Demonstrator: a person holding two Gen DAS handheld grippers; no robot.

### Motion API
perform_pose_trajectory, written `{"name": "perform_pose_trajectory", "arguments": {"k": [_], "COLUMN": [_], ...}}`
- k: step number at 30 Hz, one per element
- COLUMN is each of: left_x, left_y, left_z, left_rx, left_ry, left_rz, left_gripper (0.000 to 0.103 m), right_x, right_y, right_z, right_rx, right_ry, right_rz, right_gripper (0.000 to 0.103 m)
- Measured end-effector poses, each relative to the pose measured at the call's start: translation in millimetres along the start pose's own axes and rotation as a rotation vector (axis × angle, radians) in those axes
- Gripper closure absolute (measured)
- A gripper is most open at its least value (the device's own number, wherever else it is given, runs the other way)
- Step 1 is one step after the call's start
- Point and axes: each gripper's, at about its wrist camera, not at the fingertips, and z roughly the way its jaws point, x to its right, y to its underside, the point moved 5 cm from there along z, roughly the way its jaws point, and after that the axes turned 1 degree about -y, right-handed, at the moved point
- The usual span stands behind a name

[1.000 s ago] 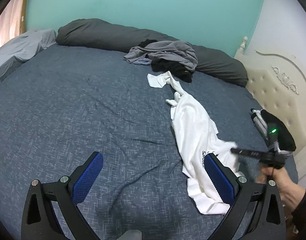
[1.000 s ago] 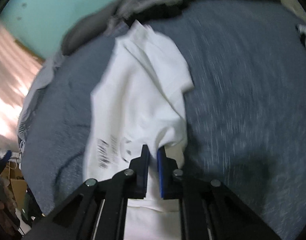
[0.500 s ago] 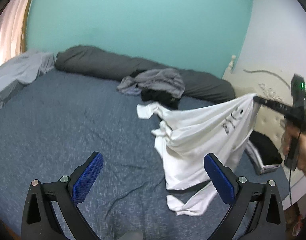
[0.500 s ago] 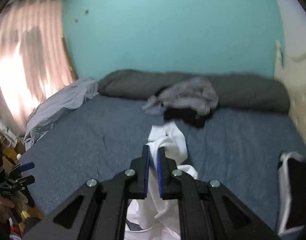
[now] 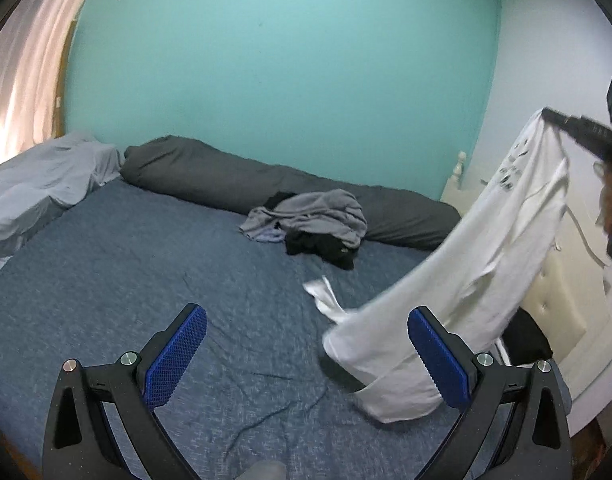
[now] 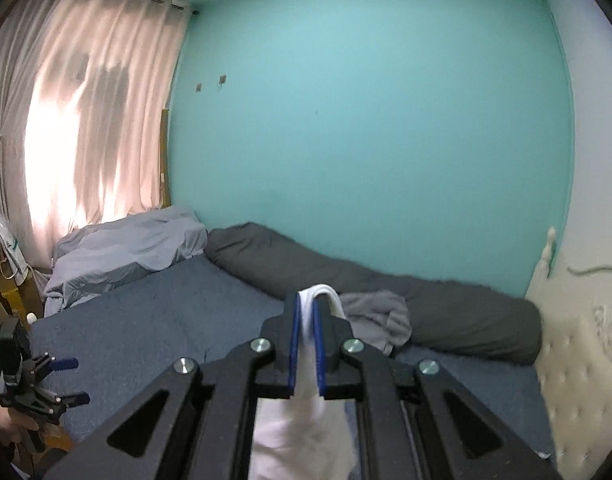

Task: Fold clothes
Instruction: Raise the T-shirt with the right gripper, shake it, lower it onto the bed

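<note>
Blue bed [image 5: 118, 280] with laundry at its far side.
A long dark grey bolster [image 5: 226, 176] lies along the wall, a pale grey duvet [image 5: 46, 176] in the corner, a grey and black clothes heap [image 5: 317, 224] against the bolster, and a white shirt's [image 5: 445, 280] lower end touches the cover.

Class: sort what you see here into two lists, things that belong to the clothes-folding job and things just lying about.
Belongs to the job:
white T-shirt
right hand-held gripper, shut on it
left hand-held gripper, open
pile of grey and black clothes

Lying about:
dark grey bolster
light grey bedding
curtain
</note>
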Motion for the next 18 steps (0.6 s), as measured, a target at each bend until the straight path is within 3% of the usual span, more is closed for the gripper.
{"name": "perform_pose_trajectory", "arguments": {"k": [4,8,10,18], "left_x": [-8,-12,-14,-4], "left_y": [-9,-12,-10,19], "left_z": [-9,-14,-12,18], "left_rx": [0.007,0.012,0.0,-0.091], "left_ry": [-0.012,-0.02,-0.018,0.026], "left_rz": [-0.007,-0.01,-0.013,-0.01], "left_gripper": [0.0,0.0,0.0,0.0], "right_x": [-11,-23,-27,-48], "right_y": [-26,-10,15,171], "right_z": [-12,-5,6,67], "right_rx": [0.03,-0.02,-0.075,-0.361], "right_ry": [-0.055,-0.144,-0.179,-0.318], "right_rz": [0.0,0.022,0.028,0.077], "right_gripper": [0.097,0.097,0.097,0.097]}}
